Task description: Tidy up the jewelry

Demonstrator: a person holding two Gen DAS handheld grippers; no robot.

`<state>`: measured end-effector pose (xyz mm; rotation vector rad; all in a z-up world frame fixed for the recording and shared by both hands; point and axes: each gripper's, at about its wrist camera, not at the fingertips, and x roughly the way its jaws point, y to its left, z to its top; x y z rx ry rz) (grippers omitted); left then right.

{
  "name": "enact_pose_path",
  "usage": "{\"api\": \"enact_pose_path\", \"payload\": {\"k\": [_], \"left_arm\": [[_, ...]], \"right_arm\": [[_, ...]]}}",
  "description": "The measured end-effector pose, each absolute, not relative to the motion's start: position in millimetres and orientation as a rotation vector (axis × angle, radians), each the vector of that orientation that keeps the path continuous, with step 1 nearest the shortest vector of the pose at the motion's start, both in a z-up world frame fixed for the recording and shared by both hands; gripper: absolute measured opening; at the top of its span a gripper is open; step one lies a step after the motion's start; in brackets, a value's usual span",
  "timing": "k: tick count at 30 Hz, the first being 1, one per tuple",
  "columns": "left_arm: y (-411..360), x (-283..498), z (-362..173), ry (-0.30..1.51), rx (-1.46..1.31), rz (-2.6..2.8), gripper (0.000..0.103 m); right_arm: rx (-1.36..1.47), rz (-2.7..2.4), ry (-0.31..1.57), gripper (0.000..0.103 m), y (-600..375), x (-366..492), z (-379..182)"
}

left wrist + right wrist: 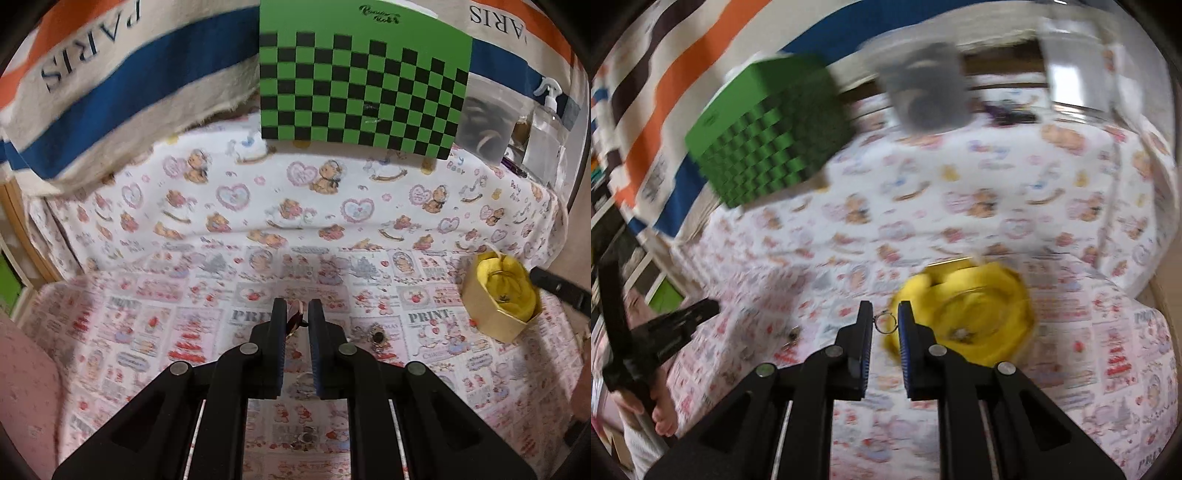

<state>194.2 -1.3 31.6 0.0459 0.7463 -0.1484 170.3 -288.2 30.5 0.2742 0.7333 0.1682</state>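
Right gripper (885, 321) pinched on small wire ring (885, 322), carried clear of counter toward yellow-lined gold box (964, 317) near right edge for stowing. Left gripper (296, 314) clamped on rose-gold piece (297, 312), awaiting turn.

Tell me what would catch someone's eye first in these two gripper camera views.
Most striking is the green and black checkered box standing at the back of the cartoon-print cloth. Next comes the gold octagonal box with its bright yellow lining, at the right, with jewelry already inside. Up close, the left gripper is shut on a reddish-gold piece, and the right gripper pinches a small ring.
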Motion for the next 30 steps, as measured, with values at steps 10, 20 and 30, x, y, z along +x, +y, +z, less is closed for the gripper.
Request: {"api": "enact_pose_path", "payload": {"k": [10,20,30], "left_arm": [[-33.5,191.6,56.6,0.747,0.009,-0.277,0.011],[-141.9,187.1,84.8,0.712,0.092,-0.385,0.011],[-179.9,204.4,77.7,0.749,0.084,-0.379,0.011]], "right_arm": [[0.38,0.122,0.748,0.013,-325.5,178.8,21.8],[0.487,0.129,0.772,0.013,-355.5,184.5,11.3],[0.592,0.182,0.792,0.023,-366.4,184.7,2.4]]}}
